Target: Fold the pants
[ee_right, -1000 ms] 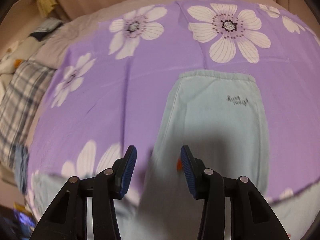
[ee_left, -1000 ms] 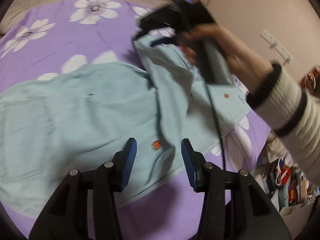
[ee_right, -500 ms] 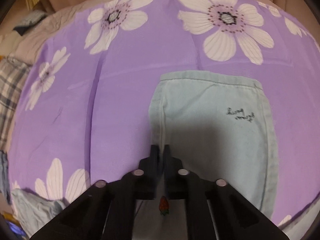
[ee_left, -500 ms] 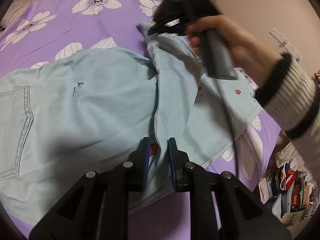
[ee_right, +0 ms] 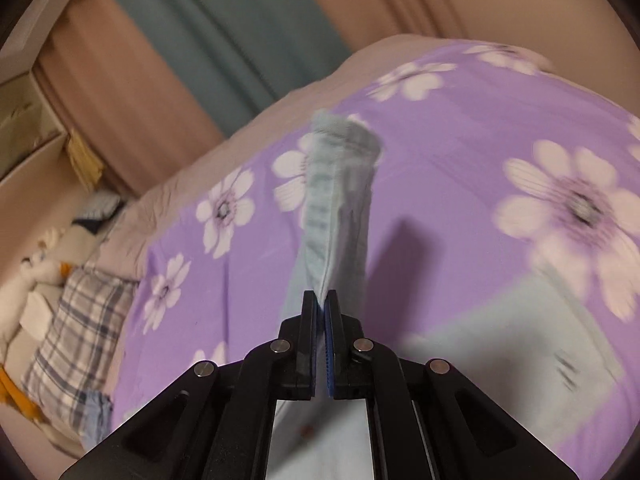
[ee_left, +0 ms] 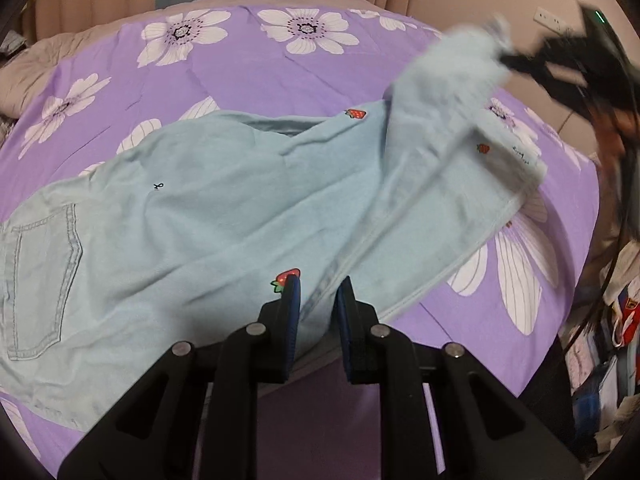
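Pale blue denim everywhere here: the light blue cotton-denim pants (ee_left: 208, 216) with little strawberry patches are spread across the purple bedsheet with big white flowers (ee_left: 248, 64), which covers the bed. Going left to right in the left wrist view, the back pocket (ee_left: 40, 280) sits at the far left edge, lying flat, then the wide seat and thigh area runs through the middle, and over on the right one pant leg (ee_left: 448, 92) is lifted up off the sheet while the other leg's hem (ee_left: 516, 164) lies underneath it on the bed. The left tongs (ee_left: 316, 300) are nearly closed and pinching a ridge of fabric along the seam at the near edge, right beside a strawberry patch (ee_left: 286, 278). The right tongs (ee_right: 323, 312) are clamped tight on the lifted leg's edge, with the cloth sticking up out past the tips in a narrow bunched strip; from the left camera they're a blurry black shape in the top right corner. In the right wrist view, a plaid pillow (ee_right: 76, 340) and a white stuffed toy (ee_right: 44, 268) sit at the left edge of the bed, with teal and pinkish curtains (ee_right: 224, 40) behind.
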Demonstrator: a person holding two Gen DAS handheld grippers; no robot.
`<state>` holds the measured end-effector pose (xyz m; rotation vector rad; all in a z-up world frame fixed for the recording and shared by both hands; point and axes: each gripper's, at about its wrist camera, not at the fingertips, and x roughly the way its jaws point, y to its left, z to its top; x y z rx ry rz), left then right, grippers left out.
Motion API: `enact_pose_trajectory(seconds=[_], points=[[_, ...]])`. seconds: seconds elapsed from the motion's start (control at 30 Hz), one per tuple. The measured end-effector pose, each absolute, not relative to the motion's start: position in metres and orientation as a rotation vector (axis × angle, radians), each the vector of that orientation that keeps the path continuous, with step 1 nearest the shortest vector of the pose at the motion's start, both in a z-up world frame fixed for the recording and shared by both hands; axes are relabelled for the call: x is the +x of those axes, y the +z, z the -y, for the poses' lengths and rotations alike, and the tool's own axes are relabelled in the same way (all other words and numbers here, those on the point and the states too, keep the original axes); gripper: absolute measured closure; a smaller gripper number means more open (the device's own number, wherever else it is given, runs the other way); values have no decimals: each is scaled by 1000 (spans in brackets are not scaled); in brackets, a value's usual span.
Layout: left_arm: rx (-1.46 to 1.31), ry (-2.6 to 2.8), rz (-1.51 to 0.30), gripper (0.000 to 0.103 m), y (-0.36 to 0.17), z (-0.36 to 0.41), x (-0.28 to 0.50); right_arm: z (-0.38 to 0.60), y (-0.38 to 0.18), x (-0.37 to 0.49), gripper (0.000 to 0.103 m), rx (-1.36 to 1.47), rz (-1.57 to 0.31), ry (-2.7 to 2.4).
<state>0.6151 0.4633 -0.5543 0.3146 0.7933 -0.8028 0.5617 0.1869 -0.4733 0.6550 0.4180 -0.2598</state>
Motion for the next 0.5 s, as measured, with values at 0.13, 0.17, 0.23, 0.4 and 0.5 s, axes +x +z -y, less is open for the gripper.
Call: enact_pose_trajectory(seconds=[0.13, 0.17, 0.23, 0.4, 0.5], points=[[342, -796, -797, 84, -556, -462, 612, -177, -514, 515, 99, 728, -429, -346], [348, -792, -797, 84, -556, -461, 610, -173, -528, 508, 99, 764, -442, -351], [364, -778, -793, 83, -555, -459, 610, -164, -552, 500, 99, 834, -472, -364], [385, -748, -783, 83, -553, -454, 611, -154, -580, 496, 89, 932, -472, -338], [412, -740, -770, 83, -553, -451, 609, -142, -584, 486, 51, 1024, -404, -345]])
